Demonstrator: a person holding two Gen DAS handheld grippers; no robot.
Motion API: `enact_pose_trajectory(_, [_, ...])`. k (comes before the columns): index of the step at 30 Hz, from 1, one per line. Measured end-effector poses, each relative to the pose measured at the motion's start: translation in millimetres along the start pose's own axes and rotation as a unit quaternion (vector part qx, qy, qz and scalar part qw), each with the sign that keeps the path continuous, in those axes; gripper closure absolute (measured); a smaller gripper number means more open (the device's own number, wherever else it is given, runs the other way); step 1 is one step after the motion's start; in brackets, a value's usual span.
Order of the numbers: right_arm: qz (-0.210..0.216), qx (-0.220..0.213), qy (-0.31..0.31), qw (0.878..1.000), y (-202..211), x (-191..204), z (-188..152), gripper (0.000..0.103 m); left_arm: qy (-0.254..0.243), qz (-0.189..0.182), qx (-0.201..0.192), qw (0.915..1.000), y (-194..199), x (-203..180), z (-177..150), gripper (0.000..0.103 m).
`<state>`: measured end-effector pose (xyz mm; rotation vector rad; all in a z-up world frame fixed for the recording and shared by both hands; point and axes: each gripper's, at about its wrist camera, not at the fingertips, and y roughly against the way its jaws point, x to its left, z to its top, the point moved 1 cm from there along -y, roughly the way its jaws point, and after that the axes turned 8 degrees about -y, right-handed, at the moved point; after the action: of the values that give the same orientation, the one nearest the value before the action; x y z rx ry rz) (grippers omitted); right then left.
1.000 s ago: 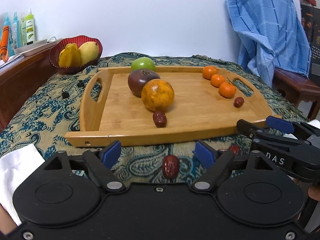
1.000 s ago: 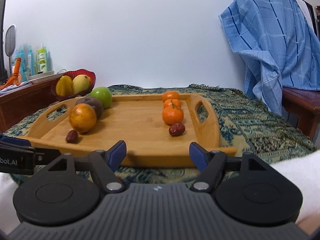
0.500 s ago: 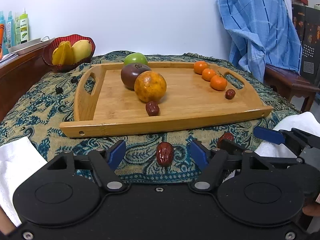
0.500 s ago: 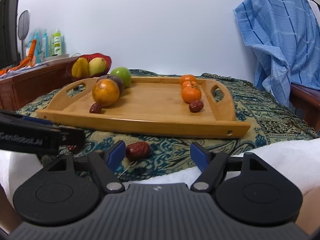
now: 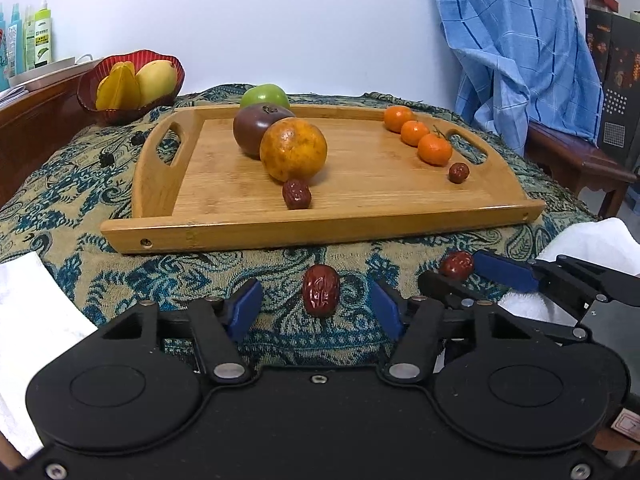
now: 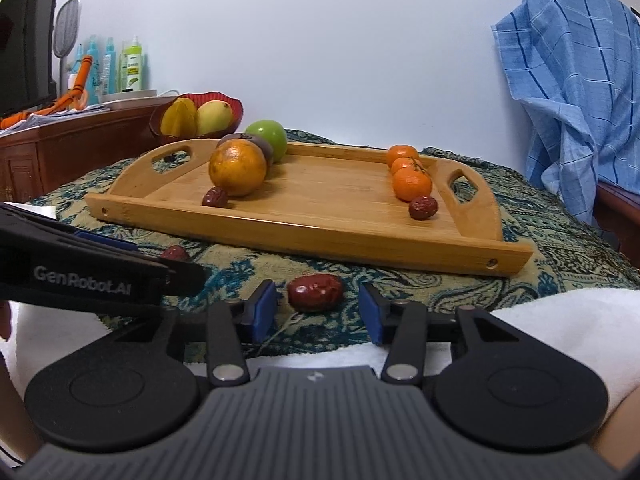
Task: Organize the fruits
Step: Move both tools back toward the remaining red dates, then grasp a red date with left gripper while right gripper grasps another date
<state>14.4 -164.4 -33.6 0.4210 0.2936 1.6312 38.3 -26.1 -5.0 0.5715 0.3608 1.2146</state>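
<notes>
A wooden tray [image 5: 360,216] [image 6: 320,236] lies on the patterned cloth. It holds a green apple [image 5: 265,95], a dark purple fruit [image 5: 256,128], a large orange [image 5: 293,149], three small tangerines [image 5: 416,133] and two red dates [image 5: 297,194] [image 5: 458,172]. Two more dates lie on the cloth in front of the tray. My left gripper [image 5: 316,308] is open with one date [image 5: 321,295] between its fingers. My right gripper [image 6: 318,306] is open around the other date [image 6: 315,292], which also shows in the left wrist view [image 5: 457,265].
A red bowl [image 5: 120,108] with a starfruit and a mango sits at the back left by a wooden cabinet with bottles [image 6: 132,64]. A blue checked cloth [image 5: 520,52] hangs over a bench on the right. White fabric [image 5: 32,312] lies at both near corners.
Both grippers have drawn back from the tray and dropped lower. Each now frames a loose date on the cloth more closely. The jaws stay open.
</notes>
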Motion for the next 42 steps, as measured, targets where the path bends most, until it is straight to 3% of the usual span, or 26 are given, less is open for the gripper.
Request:
enact_pose_trajectory(8, [-0.005, -0.013, -0.015, 1.000, 3.6, -2.5, 0.2, 0.058, 0.006, 0.010, 0.001, 0.9999, -4.0, 4.0, 2.2, 0.057])
enact_pose_trajectory(14, [-0.005, -0.011, -0.027, 1.000, 7.1, -4.9, -0.2, 0.060, -0.011, 0.013, -0.001, 0.9999, -4.0, 0.5, -0.4, 0.058])
enact_pose_trajectory(19, [-0.012, -0.011, -0.019, 1.000, 15.7, -1.8, -4.5, 0.060, -0.013, -0.006, 0.004, 0.9999, -1.7, -1.1, -4.0, 0.062])
enact_pose_trajectory(33, [-0.028, -0.003, -0.002, 1.000, 24.0, 1.2, -10.8, 0.060, -0.023, 0.001, 0.003, 0.9997, -3.2, -6.8, -4.7, 0.068])
enact_pose_trajectory(38, [-0.029, -0.003, -0.007, 1.000, 23.3, 0.6, -10.8, 0.065, -0.029, 0.006, 0.002, 0.9996, -3.5, -10.3, -5.3, 0.071])
enact_pose_trajectory(42, [-0.030, -0.005, -0.012, 0.999, 22.8, -0.4, -10.9, 0.068, -0.032, 0.010, 0.000, 0.9994, -3.3, -11.7, -4.6, 0.081])
